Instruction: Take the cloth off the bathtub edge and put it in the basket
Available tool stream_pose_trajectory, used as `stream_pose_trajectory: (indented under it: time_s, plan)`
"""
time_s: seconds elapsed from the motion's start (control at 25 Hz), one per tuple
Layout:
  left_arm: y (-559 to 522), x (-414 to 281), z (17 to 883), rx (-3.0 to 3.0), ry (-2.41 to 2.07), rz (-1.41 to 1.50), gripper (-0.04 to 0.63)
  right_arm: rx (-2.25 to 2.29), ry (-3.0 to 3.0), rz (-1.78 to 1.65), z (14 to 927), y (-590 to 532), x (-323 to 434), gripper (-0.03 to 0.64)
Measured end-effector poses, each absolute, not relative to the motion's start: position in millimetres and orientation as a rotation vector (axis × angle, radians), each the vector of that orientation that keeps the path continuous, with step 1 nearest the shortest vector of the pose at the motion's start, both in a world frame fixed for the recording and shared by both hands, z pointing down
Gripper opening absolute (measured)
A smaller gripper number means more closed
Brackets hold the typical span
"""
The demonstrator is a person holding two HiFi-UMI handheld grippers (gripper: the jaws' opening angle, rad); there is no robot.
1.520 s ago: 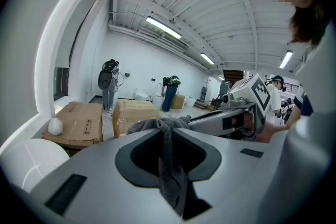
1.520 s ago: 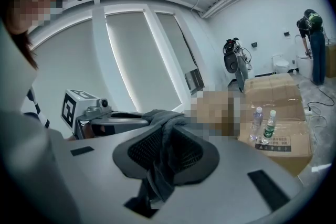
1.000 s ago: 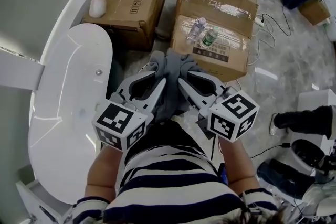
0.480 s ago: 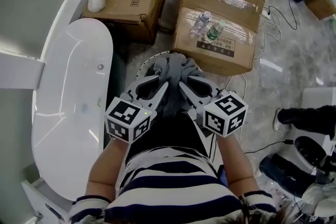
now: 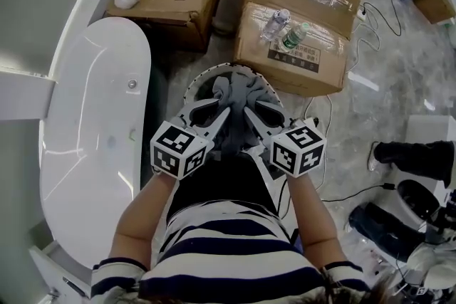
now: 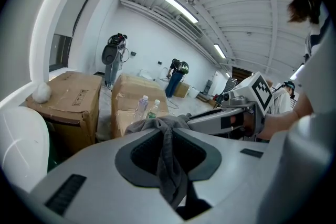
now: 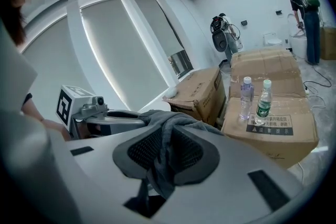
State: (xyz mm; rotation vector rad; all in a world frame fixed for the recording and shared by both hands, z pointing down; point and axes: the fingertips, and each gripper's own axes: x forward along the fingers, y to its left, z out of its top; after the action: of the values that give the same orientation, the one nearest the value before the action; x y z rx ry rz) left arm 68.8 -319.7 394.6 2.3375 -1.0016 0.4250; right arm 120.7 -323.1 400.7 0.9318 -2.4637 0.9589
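L gripper (image 5: 222, 114) & R gripper (image 5: 249, 114) are each clamping narrow on a fold of the grey cloth (image 5: 239, 90), side by side. That's prob. to hold the bundle bunched so it's going into the basket (image 5: 206, 72) w/o trailing. Cloth is hanging over the basket mouth, well off the bathtub (image 5: 92, 124). Head view is showing the basket rim under the cloth. Gripper views aren't, but they're showing fabric pinched betw. the pads, plus bottles (image 7: 264, 102) on a box (image 7: 273, 131) beyond.
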Motion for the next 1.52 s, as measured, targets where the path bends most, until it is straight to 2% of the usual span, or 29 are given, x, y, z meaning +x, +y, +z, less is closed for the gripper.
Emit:
stream_pose_trajectory:
  time_s: [1.52]
  plan:
    - [-274.4, 55.7, 619.0, 2.066, -0.806, 0.771, 0.078, 0.860, -2.041, 1.118, 626.6, -281.8, 121.9, 0.097]
